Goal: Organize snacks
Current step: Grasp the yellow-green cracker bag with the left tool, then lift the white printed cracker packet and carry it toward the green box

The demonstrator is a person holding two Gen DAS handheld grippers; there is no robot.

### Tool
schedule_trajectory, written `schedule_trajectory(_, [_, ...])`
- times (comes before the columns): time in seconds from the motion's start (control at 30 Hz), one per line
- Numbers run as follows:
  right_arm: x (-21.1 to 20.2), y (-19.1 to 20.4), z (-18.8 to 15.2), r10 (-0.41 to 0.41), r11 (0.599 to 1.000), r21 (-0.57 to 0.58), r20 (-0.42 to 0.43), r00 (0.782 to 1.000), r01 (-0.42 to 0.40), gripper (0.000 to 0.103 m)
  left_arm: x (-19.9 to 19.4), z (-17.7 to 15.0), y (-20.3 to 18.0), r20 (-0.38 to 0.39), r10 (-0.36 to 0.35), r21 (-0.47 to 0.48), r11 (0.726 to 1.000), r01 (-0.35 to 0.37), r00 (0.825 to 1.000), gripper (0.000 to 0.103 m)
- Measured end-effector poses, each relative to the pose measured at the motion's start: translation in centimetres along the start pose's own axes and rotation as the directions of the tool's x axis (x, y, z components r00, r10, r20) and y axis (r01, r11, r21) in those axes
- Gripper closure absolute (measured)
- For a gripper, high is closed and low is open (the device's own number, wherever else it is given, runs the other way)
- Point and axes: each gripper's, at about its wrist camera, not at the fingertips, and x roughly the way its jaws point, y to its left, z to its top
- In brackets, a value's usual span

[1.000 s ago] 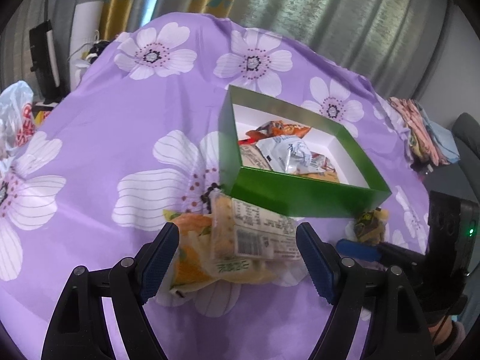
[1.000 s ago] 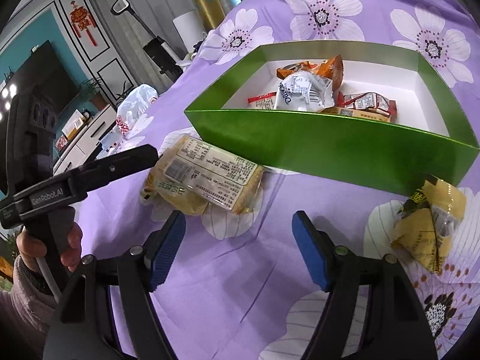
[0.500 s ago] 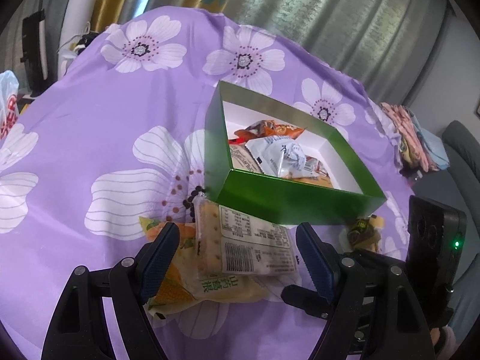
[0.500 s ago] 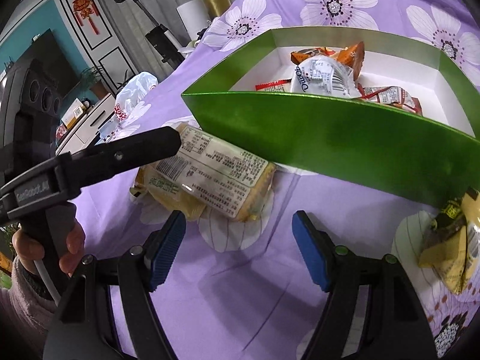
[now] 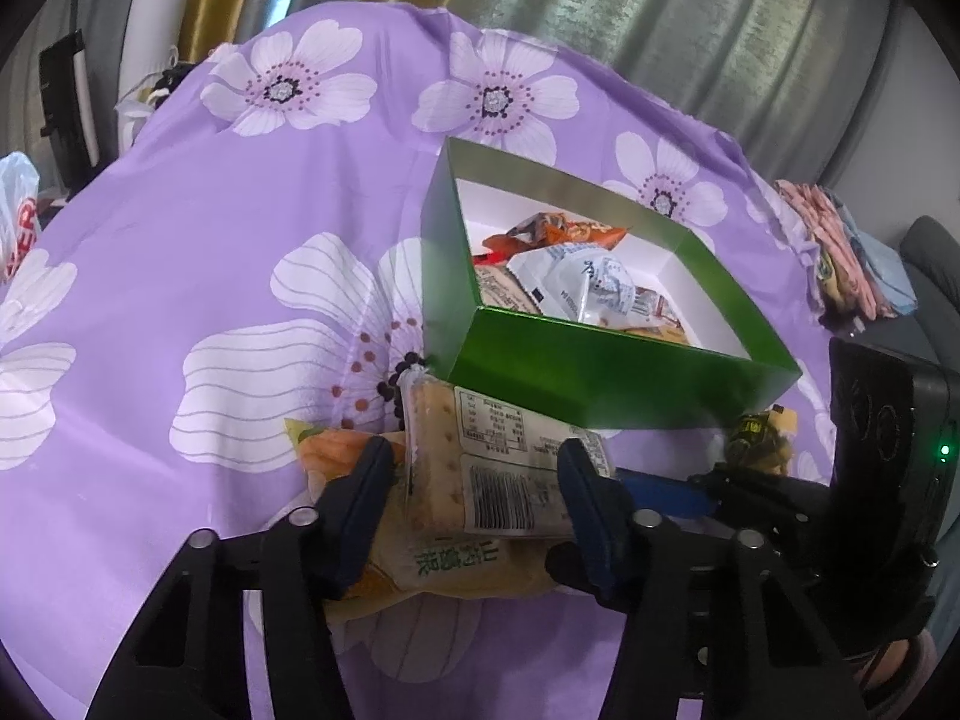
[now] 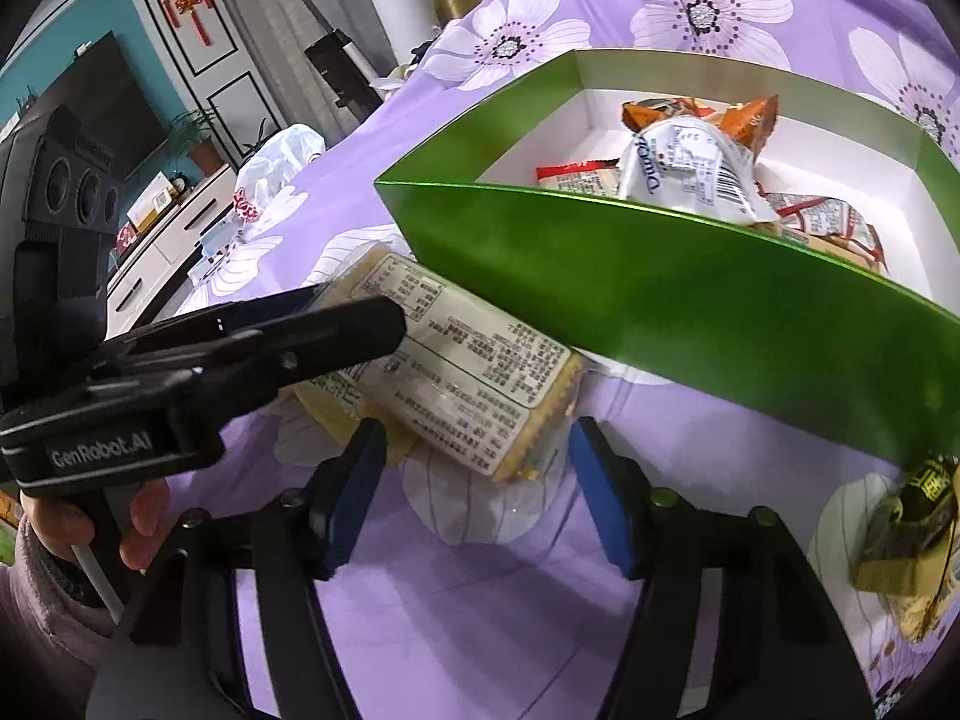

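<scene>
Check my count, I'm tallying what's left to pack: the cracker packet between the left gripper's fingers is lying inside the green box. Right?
Not quite. The cracker packet between the left gripper's closing jaws lies outside the green box, on the purple tablecloth against its near wall. The left wrist view shows it.

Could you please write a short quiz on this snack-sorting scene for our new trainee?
1. True or false: the cracker packet already lies inside the green box.
2. Which gripper has the cracker packet between its closing fingers? A) left gripper B) right gripper
3. Fill in: the small yellow snack packet lies on the ____ tablecloth, outside the box.

Key:
1. False: it lies on another packet in front of the box.
2. A. The right gripper's fingers are closing too, with only the packet's near corner at their tips.
3. Purple.
</scene>
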Motion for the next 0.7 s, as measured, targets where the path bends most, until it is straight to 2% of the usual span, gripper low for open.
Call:
schedule_trajectory(0.03, [0.0, 0.1, 0.1, -0.002, 1.0, -0.005, -0.001, 1.0, 0.002, 0.048, 0.1, 0.0, 0.1, -0.004, 0.002, -0.005, 1.0, -0.002, 1.0, 0.056])
schedule_trajectory(0.17, [0.1, 0.2, 0.2, -0.006, 1.0, -0.013, -0.001, 1.0, 0.006, 0.057, 0.1, -0.1, 0.4, -0.008, -0.001, -0.023, 1.0, 0.001, 1.0, 0.059])
schedule_trajectory(0.7, [-2.1, 1.0, -0.4, -0.009, 1.0, -0.013, 0.048, 0.999, 0.01, 0.061, -1.9, -0.3, -0.4, 0.023, -0.022, -0.017, 1.0, 0.023, 0.999, 0.061])
